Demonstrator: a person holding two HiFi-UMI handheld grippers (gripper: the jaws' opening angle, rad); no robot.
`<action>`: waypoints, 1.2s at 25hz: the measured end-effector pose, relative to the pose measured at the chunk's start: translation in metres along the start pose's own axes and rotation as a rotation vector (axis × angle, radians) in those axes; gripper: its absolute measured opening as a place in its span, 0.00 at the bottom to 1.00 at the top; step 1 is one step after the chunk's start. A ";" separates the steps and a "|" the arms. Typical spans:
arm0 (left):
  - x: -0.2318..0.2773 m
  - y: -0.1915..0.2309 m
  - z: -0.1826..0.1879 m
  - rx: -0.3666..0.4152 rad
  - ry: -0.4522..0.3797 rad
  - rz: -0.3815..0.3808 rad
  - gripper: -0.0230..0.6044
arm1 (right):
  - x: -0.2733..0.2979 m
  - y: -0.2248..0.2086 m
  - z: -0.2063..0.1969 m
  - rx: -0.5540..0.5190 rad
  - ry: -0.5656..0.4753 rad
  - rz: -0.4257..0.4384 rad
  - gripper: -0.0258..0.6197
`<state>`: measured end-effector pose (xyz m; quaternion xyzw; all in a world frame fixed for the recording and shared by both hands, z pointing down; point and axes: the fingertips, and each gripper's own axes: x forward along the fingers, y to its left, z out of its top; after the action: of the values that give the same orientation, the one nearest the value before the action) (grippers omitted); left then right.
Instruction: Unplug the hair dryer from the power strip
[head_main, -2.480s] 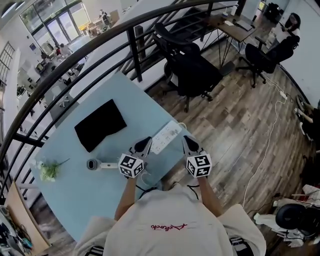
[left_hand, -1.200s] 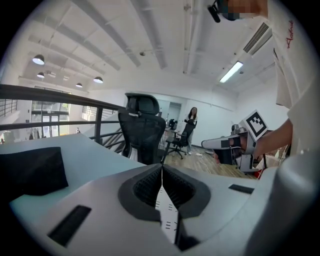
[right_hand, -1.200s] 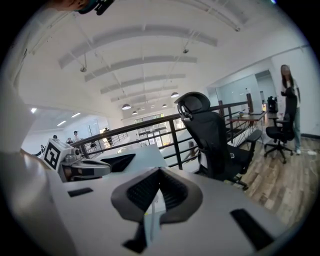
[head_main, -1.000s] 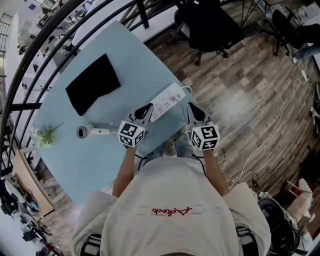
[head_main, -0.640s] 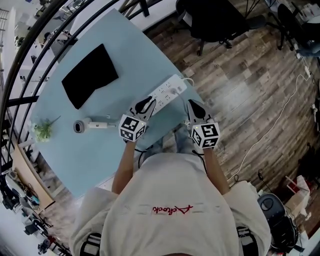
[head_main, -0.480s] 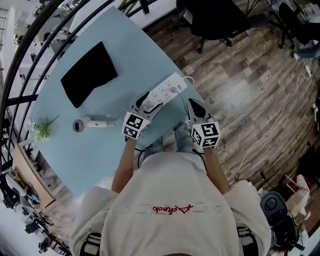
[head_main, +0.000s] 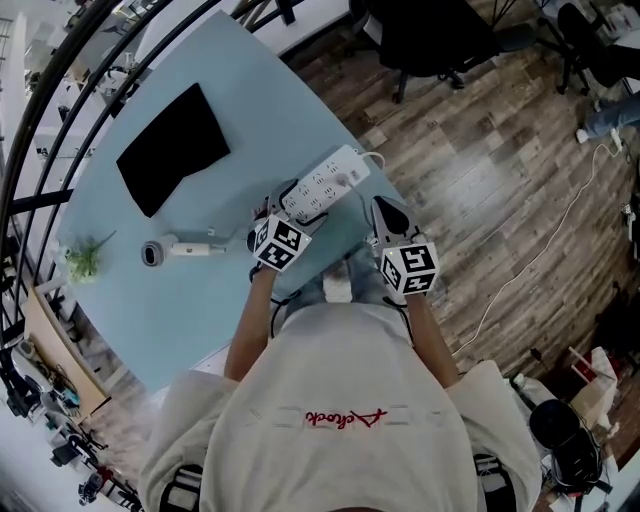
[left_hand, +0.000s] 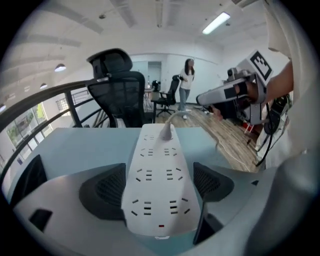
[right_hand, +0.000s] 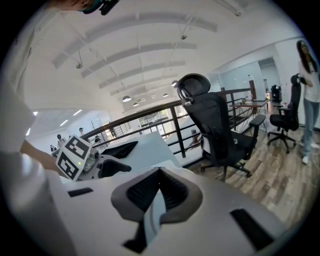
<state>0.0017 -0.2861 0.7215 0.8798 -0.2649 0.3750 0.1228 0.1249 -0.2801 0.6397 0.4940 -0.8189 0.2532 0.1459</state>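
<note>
Office mezzanine, swivel chairs (right_hand: 220, 132), railing (right_hand: 175, 127)

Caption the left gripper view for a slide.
Left gripper, jaws just opening, straddles the power strip on the table.

The power strip (left_hand: 160, 190) looks like smooth, matt plastic.

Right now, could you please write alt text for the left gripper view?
A white power strip lies between the jaws of the left hand-held gripper, which have just been opening, on a blue table, black chair behind.
</note>
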 end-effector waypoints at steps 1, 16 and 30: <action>0.004 -0.001 -0.001 0.023 0.030 -0.005 0.68 | 0.001 0.000 0.000 -0.002 0.002 0.004 0.07; 0.025 -0.003 -0.007 0.009 0.194 -0.109 0.72 | 0.015 0.004 0.005 -0.021 0.015 0.042 0.07; 0.026 -0.003 -0.008 -0.005 0.230 -0.133 0.73 | 0.037 0.027 -0.004 -0.101 0.045 0.164 0.38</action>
<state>0.0135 -0.2905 0.7464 0.8465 -0.1911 0.4636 0.1789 0.0834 -0.2949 0.6539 0.4114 -0.8648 0.2338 0.1679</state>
